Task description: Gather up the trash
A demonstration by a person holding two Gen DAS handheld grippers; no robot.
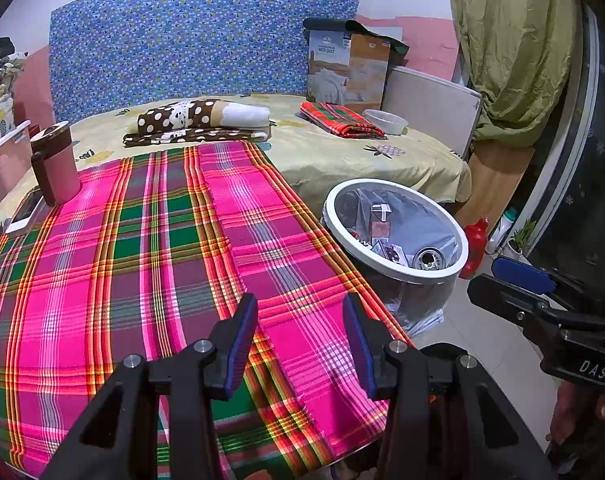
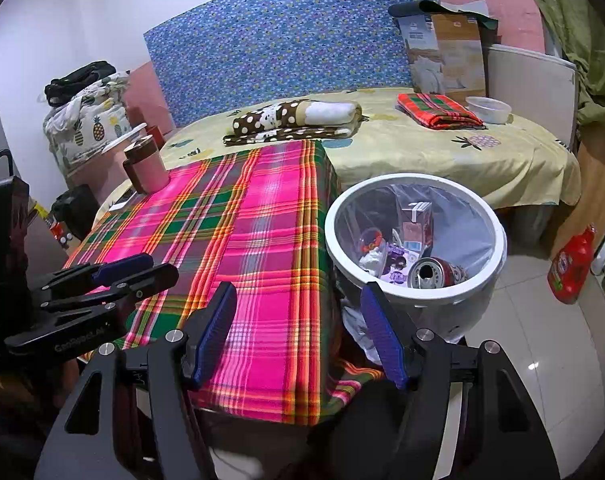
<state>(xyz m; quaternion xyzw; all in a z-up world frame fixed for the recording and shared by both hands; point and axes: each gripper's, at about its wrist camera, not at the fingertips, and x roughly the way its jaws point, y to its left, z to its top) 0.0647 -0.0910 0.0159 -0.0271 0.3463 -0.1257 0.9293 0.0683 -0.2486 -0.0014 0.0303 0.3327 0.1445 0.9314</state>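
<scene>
Left gripper (image 1: 300, 336) and right gripper (image 2: 298, 330), lower centre of each view, both with fingers apart and holding nothing above the plaid tablecloth (image 1: 142, 248). The white bin (image 2: 416, 280), right of centre beside the table, contains a drink can (image 2: 436, 272), a carton (image 2: 416, 220) and wrappers.

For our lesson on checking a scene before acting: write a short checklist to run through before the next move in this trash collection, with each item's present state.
1. Left gripper empty and open: ok.
2. Right gripper empty and open: ok.
3. White trash bin upright beside the table, liner in: ok.
4. Soda can and carton inside the bin: ok.
5. Plaid tablecloth free of trash: cannot tell; a cup and a phone remain.
</scene>
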